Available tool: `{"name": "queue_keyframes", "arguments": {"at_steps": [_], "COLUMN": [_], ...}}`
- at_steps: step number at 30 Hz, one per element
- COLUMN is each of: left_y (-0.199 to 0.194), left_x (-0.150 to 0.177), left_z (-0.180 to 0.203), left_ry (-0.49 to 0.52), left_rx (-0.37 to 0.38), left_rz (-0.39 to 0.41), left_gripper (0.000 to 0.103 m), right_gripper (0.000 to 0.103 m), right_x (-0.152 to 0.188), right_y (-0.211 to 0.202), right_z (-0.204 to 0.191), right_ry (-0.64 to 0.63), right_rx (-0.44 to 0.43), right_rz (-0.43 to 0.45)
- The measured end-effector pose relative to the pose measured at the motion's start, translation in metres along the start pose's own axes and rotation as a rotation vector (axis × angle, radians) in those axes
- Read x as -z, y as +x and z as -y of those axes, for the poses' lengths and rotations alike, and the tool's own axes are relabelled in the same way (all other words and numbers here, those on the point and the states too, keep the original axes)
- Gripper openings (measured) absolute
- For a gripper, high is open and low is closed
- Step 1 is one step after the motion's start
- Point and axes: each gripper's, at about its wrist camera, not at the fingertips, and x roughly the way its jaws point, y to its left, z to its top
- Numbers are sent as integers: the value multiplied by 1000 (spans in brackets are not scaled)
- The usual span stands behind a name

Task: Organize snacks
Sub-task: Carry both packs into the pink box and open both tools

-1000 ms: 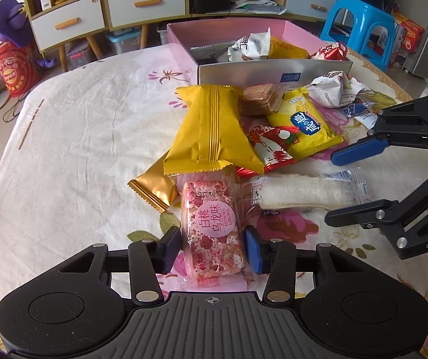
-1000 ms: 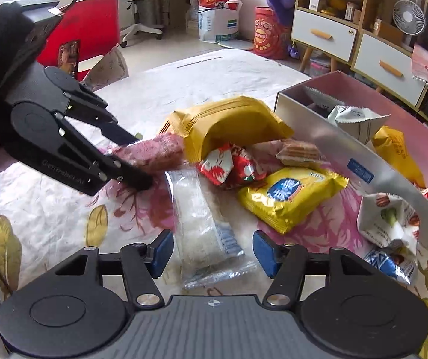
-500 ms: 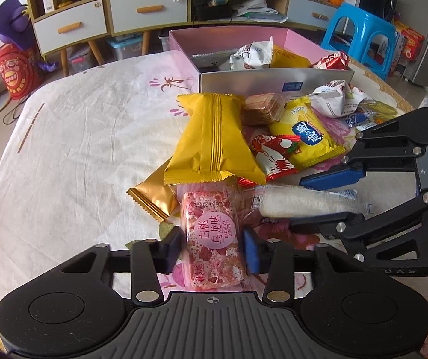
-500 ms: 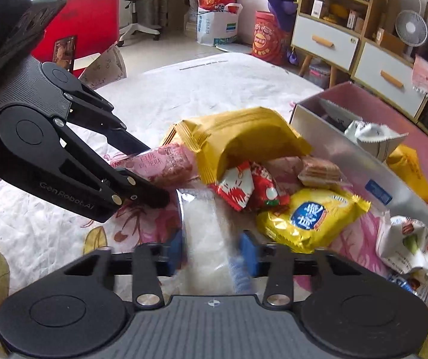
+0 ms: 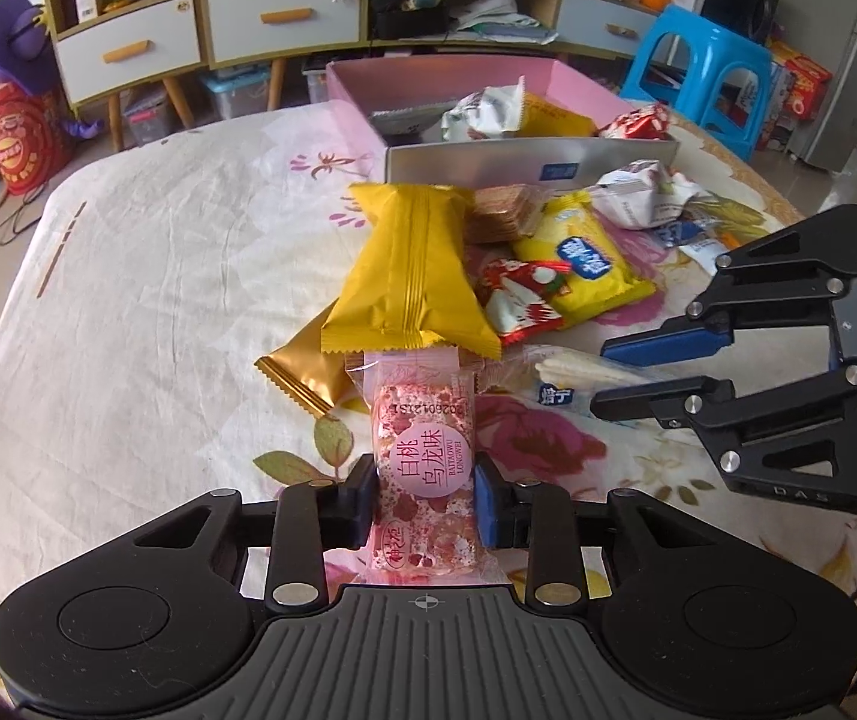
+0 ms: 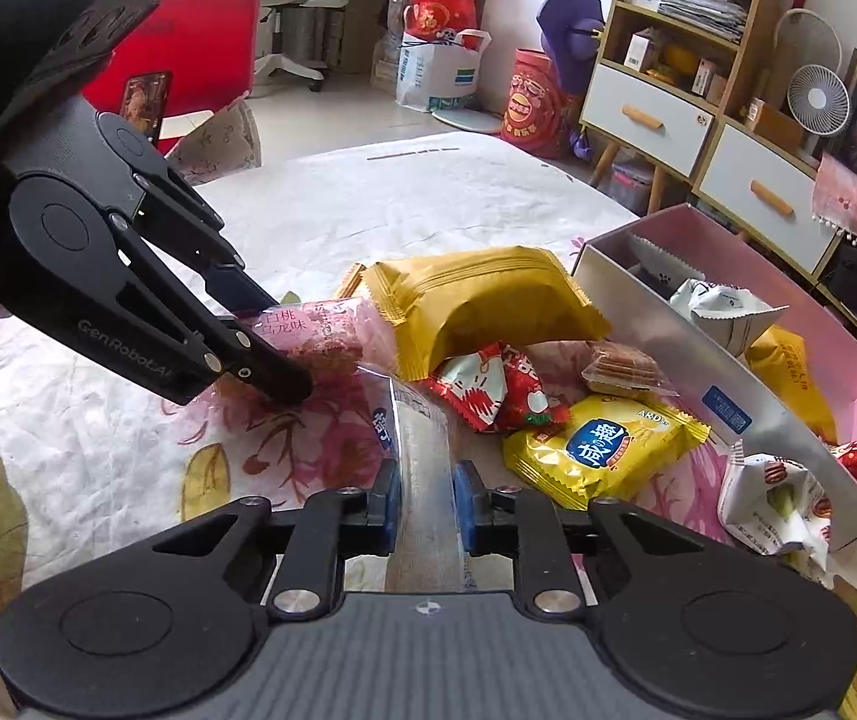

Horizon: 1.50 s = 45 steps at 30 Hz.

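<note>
Both jaws just closed: the pink nougat bar (image 5: pixel 425 474) is pinched by the left gripper (image 5: pixel 426 501), the clear rice-cracker pack (image 6: pixel 425 480) by the right gripper (image 6: pixel 426 507).

— Pink speckled nougat bar (image 5: pixel 425 474): flat on flowered cloth, lengthwise, round pink label up, far end tucked under big yellow pouch (image 5: pixel 413 276).

— Clear packet of white sticks (image 6: pixel 425 480): alongside, lying flat. Beyond: red-and-white packet (image 5: pixel 518 300), yellow bag with blue label (image 6: pixel 602 444), wafer stack (image 6: pixel 620 369).

— Pink box (image 6: pixel 728 360): open, several packets inside.
</note>
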Motion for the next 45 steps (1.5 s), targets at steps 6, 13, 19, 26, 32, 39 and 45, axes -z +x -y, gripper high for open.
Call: {"name": "queue_keyframes", "arguments": {"at_steps": [6,13,19,26,32,39,45], "left_y": [-15,-35,-46,-45,-41,-31,-10], "left_x": [4,1,-7,-24,-41,-69,-93], "left_z": [4,4,4,0,0,6,10], "left_ry": [10,-9,-19,-54,-77,-100,-131], "left_rx": [26,73,90,87,93,83,71], "left_rz": [27,64,106,129,137,171,192], "left_gripper": [29,29,29,29,29,29,29], "right_gripper": [8,7,7,7,7,7,7], "right_x": [0,-3,-9,-18,-27,-30,-28], "right_y": [-13,-30,-47,-56,-63,-60,-51], "right_z": [-1,-2,2,24,48,75,104], "right_ry": [-2,9,26,117,207,284,373], "right_rx": [6,-12,-10,30,56,126,183], "right_rz": [18,53,99,154,212,234,230]}}
